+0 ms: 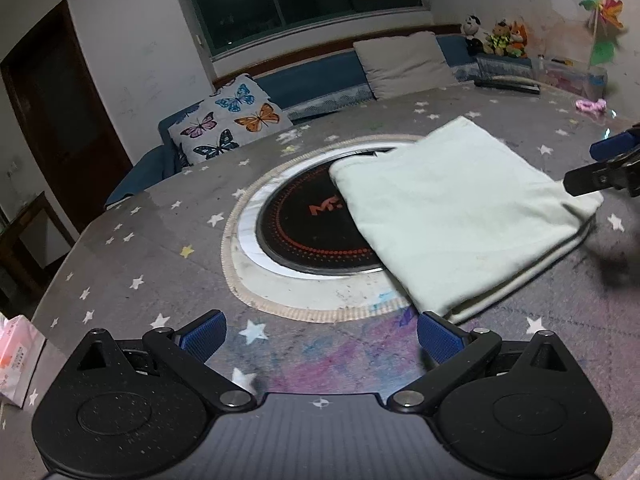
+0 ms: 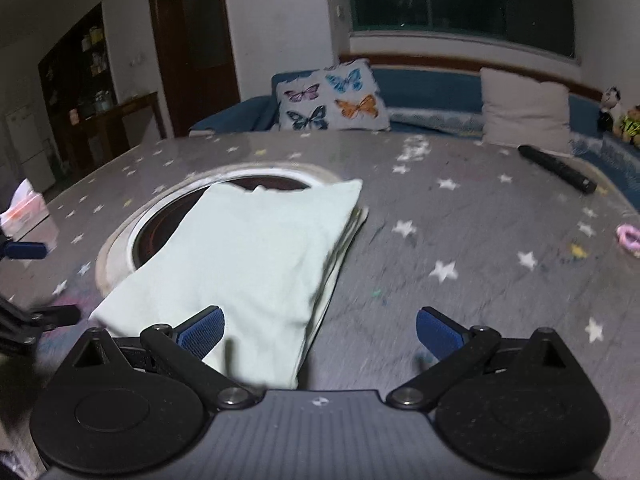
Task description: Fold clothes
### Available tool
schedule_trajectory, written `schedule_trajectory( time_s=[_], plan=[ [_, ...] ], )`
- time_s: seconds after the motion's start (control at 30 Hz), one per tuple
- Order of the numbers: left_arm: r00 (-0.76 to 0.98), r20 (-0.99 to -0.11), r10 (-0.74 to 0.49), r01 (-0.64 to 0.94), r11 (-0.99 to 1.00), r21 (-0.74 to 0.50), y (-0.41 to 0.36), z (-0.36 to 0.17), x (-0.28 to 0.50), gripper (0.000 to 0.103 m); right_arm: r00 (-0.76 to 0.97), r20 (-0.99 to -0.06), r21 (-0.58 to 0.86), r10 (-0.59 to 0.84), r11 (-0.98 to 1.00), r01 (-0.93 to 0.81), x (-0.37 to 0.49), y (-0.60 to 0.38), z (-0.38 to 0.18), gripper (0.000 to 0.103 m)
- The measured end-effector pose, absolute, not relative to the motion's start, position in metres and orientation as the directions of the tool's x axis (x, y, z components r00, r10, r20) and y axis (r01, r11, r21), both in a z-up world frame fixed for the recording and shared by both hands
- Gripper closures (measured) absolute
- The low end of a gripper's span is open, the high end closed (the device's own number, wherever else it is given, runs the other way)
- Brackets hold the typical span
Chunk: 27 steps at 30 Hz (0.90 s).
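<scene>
A pale green garment [image 1: 456, 216] lies folded into a flat rectangle on the grey star-patterned table [image 1: 160, 248], partly covering the round black hotplate [image 1: 312, 236] set in the tabletop. My left gripper [image 1: 320, 336] is open just short of the garment's near corner, nothing between its blue pads. The right gripper [image 1: 600, 164] shows at the right edge over the garment's far corner. In the right wrist view the folded garment [image 2: 256, 256] lies ahead and left. My right gripper [image 2: 320, 332] is open above its near edge, holding nothing. The left gripper's blue fingertip [image 2: 24, 250] shows at far left.
A black remote [image 2: 558, 168] and a pink hair tie [image 2: 628, 236] lie on the table's right side. A tissue pack [image 2: 24, 208] sits at the left edge. A blue sofa with a butterfly cushion [image 2: 332, 96] and soft toys [image 1: 496, 36] runs behind the table.
</scene>
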<state>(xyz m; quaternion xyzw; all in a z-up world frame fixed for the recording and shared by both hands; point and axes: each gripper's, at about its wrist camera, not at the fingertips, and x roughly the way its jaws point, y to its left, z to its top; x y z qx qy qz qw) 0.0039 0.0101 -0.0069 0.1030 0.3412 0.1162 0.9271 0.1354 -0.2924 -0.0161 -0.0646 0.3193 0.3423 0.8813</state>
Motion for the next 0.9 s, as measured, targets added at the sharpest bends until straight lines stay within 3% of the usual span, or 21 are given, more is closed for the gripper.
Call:
schedule_trajectory(
  time_s=[0.1, 0.3, 0.47, 0.63, 0.9],
  plan=[
    [0.749, -0.597, 0.287, -0.165, 0.954, 0.251, 0.014, -0.001, 0.006, 0.000, 0.566, -0.590, 0.123, 0.576, 0.757, -0.642, 0.136, -0.288, -0.014, 0.000],
    [0.760, -0.589, 0.275, -0.159, 0.957, 0.243, 0.014, -0.003, 0.025, 0.000, 0.400, -0.513, 0.354, 0.759, 0.612, -0.708, 0.132, -0.284, -0.006, 0.000],
    [0.751, -0.603, 0.269, -0.140, 0.957, 0.253, 0.013, -0.013, 0.037, 0.000, 0.323, -0.505, 0.445, 0.800, 0.562, -0.697, 0.136, -0.278, -0.015, 0.000],
    [0.735, -0.619, 0.275, -0.123, 0.953, 0.277, 0.015, -0.021, 0.039, 0.000, 0.289, -0.572, 0.450, 0.767, 0.589, -0.671, 0.138, -0.276, -0.034, 0.001],
    [0.740, -0.628, 0.240, -0.154, 0.970, 0.190, 0.028, -0.010, 0.050, 0.001, 0.334, -0.556, 0.420, 0.761, 0.604, -0.677, 0.147, -0.281, -0.018, 0.002]
  ],
)
